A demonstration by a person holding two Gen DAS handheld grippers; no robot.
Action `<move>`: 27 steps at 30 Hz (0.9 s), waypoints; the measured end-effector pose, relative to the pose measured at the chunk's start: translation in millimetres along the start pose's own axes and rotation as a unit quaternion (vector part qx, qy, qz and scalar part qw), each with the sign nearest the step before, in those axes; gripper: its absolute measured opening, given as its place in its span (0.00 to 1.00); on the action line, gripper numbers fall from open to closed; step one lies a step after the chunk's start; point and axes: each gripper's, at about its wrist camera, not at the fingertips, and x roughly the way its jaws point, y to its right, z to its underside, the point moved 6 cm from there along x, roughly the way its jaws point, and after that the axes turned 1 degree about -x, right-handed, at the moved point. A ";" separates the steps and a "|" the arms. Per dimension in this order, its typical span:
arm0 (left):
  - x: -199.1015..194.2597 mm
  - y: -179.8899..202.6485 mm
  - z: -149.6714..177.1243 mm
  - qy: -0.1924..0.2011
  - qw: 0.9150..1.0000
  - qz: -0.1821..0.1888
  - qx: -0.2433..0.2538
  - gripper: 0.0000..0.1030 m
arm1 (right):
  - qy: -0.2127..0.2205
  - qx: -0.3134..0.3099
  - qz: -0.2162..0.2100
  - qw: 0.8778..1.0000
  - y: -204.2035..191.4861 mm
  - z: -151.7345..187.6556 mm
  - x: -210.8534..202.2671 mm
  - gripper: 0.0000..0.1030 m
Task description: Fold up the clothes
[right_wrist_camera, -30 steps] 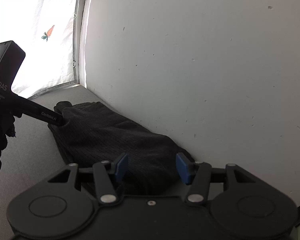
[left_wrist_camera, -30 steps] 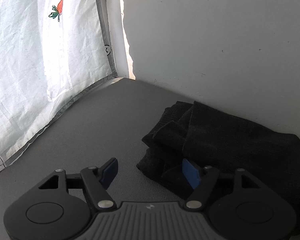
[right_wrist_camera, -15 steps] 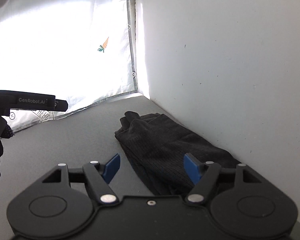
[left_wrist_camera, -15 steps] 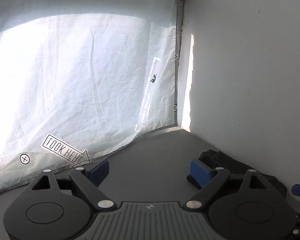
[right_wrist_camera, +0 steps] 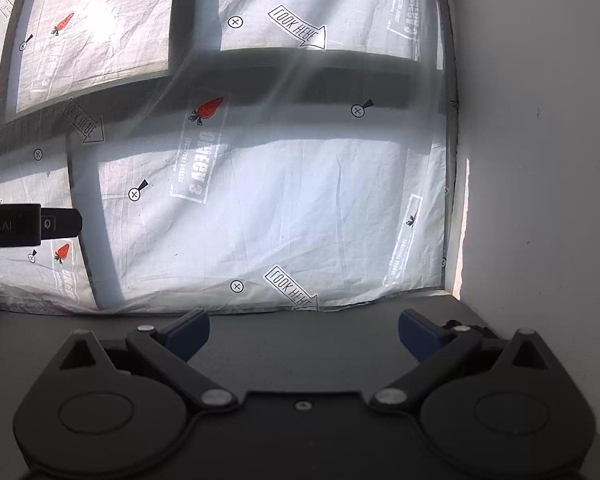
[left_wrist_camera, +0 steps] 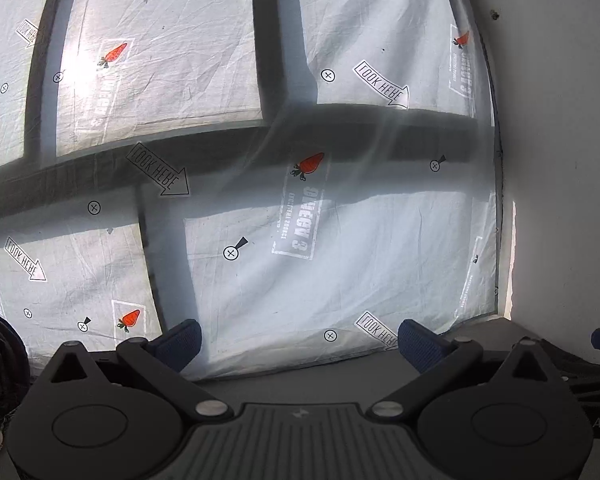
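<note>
Nearest the lens in the left wrist view, the left gripper (left_wrist_camera: 298,338) has its blue-padded fingers spread wide with nothing between them; the right gripper (right_wrist_camera: 304,330) likewise stands agape and empty above the flat grey tabletop (right_wrist_camera: 300,336). The task's thing, a black knitted garment (right_wrist_camera: 466,326), is all but hidden: only a dark sliver shows just behind the right gripper's right finger, low and to the right, near the plain white wall (right_wrist_camera: 540,200). Its long axis cannot be told from so little. The right gripper seems the nearer, so any return to the cloth would go down and rightward. At the left view's lower-left edge lies another dark bundle of cloth (left_wrist_camera: 0,348), perhaps the next piece. Farthest off hangs the backlit white printed sheet (right_wrist_camera: 280,200).
</note>
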 end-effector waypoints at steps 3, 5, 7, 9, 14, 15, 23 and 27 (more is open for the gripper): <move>-58.4 -31.6 6.5 0.014 0.999 -0.038 0.025 1.00 | 0.006 0.027 -0.012 1.000 -34.5 3.1 -37.7 1.00; -98.6 -47.9 15.3 0.016 0.999 -0.045 0.025 1.00 | 0.009 0.039 -0.018 0.999 -54.3 7.1 -63.1 1.00; -132.0 -62.1 25.1 0.015 0.999 -0.042 0.002 1.00 | 0.013 0.037 -0.021 0.999 -72.2 12.4 -87.9 1.00; -160.0 -74.7 35.2 0.007 0.999 -0.041 -0.026 1.00 | 0.020 0.017 -0.019 0.999 -93.2 18.5 -115.1 1.00; -223.6 -103.0 61.4 -0.046 0.993 -0.056 -0.092 1.00 | -0.002 0.008 -0.043 0.999 -130.4 41.0 -181.1 1.00; -236.0 -107.9 65.9 -0.056 0.992 -0.046 -0.100 1.00 | -0.008 0.009 -0.046 0.999 -134.4 44.9 -190.4 1.00; -310.7 -131.7 103.5 -0.109 0.987 -0.054 -0.101 1.00 | -0.083 0.017 -0.062 0.994 -168.0 95.5 -277.3 1.00; -332.4 -136.6 124.9 -0.141 0.983 -0.049 -0.109 1.00 | -0.125 0.044 -0.064 0.989 -169.4 115.6 -300.9 1.00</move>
